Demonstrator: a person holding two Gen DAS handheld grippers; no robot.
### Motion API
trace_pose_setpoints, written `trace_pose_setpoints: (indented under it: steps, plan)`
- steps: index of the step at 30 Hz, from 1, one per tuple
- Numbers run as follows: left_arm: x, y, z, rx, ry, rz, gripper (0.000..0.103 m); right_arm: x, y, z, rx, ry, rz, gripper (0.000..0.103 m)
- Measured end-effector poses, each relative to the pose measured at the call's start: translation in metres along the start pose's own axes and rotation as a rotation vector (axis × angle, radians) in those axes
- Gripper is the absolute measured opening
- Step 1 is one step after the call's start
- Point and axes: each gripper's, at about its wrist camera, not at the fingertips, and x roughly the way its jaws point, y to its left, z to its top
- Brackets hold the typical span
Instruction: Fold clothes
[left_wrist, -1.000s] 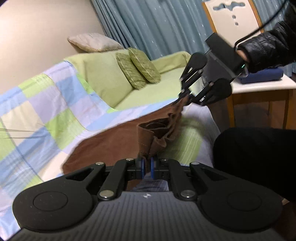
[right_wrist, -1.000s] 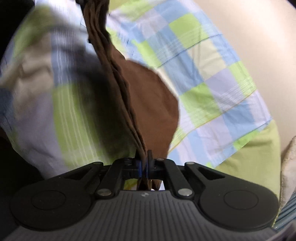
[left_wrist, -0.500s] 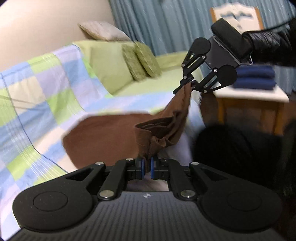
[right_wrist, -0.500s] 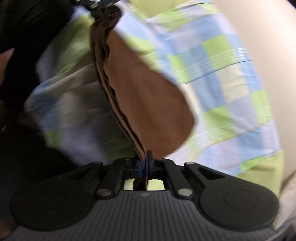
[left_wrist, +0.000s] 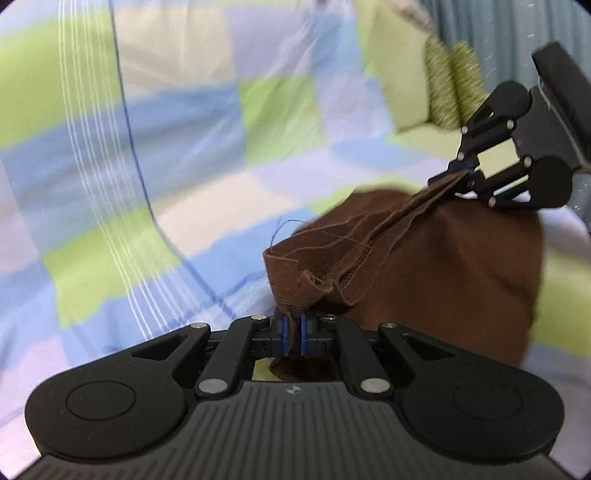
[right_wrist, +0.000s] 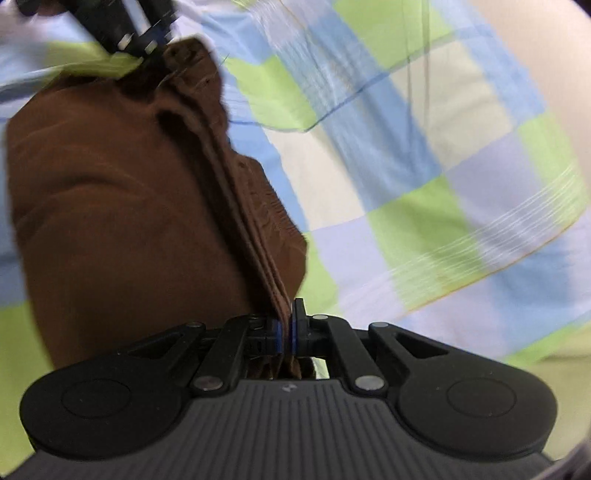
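Note:
A brown garment (left_wrist: 443, 266) hangs folded over a checked blanket, its layered edge stretched between my two grippers. My left gripper (left_wrist: 293, 332) is shut on one bunched corner of that edge. Up at the right of the left wrist view, my right gripper (left_wrist: 458, 171) pinches the other end. In the right wrist view the right gripper (right_wrist: 286, 332) is shut on the stacked brown garment (right_wrist: 122, 206), and the left gripper (right_wrist: 147, 37) shows blurred at the top left, holding the far corner.
A blanket (left_wrist: 155, 177) checked in blue, green, cream and lilac covers the surface under the garment. Green cushions (left_wrist: 450, 85) lie on a light green sofa before blue-grey curtains (left_wrist: 495, 33) at the upper right. A beige wall (right_wrist: 546, 44) stands behind.
Both grippers have swept sideways and lower over the blanket, carrying the garment. The chair and the person's dark sleeve have left the left wrist view. The blanket now fills both views.

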Motion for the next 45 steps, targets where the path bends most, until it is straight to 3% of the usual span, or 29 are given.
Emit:
trace_pose_setpoints:
  steps: [4, 6, 8, 10, 14, 16, 20, 24, 27, 28, 30, 32, 35, 39, 42, 45]
  plan:
    - [0.004, 0.020, -0.006, -0.092, -0.032, -0.065, 0.005, 0.026, -0.006, 0.005, -0.027, 0.018, 0.048, 0.003]
    - [0.005, 0.028, -0.004, -0.140, -0.056, -0.084, 0.005, 0.026, -0.021, -0.003, -0.007, -0.016, 0.020, 0.013]
    - [0.007, 0.039, -0.002, -0.227, -0.071, -0.086, 0.011, 0.027, -0.040, -0.002, 0.101, -0.064, 0.003, 0.026]
    - [0.010, 0.047, -0.004, -0.281, -0.070, -0.058, 0.025, 0.032, -0.057, -0.012, 0.259, -0.096, -0.034, 0.040]
    - [0.006, 0.054, -0.009, -0.335, -0.089, -0.022, 0.029, 0.032, -0.065, -0.033, 0.499, -0.100, -0.084, 0.040]
    - [0.000, 0.055, -0.008, -0.329, -0.103, 0.014, 0.038, 0.023, -0.065, -0.047, 0.607, -0.119, -0.049, 0.043]
    - [-0.021, 0.063, -0.011, -0.361, -0.131, 0.082, 0.041, 0.005, -0.055, -0.071, 0.733, -0.148, 0.009, 0.049]
    - [-0.043, 0.041, -0.014, -0.235, -0.136, 0.067, 0.041, -0.032, -0.038, -0.093, 0.860, -0.241, 0.024, 0.049]
    - [-0.069, -0.009, -0.027, -0.027, -0.141, 0.008, 0.049, -0.058, -0.019, -0.098, 0.888, -0.356, 0.053, 0.049]
    - [-0.079, -0.037, -0.036, 0.094, -0.139, -0.006, 0.053, -0.061, -0.013, -0.097, 0.884, -0.360, 0.059, 0.049]
    - [-0.089, -0.067, -0.047, 0.239, -0.146, -0.004, 0.053, -0.071, 0.007, -0.097, 0.855, -0.343, 0.064, 0.049]
    - [-0.093, -0.107, -0.063, 0.449, -0.145, 0.030, 0.054, -0.073, 0.018, -0.104, 0.850, -0.312, 0.054, 0.049]
    - [-0.081, -0.141, -0.078, 0.673, -0.121, 0.113, 0.054, -0.073, 0.021, -0.126, 0.992, -0.288, 0.106, 0.049]
    - [-0.059, -0.157, -0.080, 0.808, -0.101, 0.197, 0.052, -0.061, 0.021, -0.146, 1.199, -0.269, 0.185, 0.049]
    - [-0.043, -0.159, -0.082, 0.884, -0.054, 0.242, 0.012, -0.044, 0.022, -0.163, 1.380, -0.274, 0.272, 0.049]
    - [-0.045, -0.154, -0.084, 0.870, -0.043, 0.225, 0.010, -0.027, 0.022, -0.181, 1.535, -0.298, 0.368, 0.019]
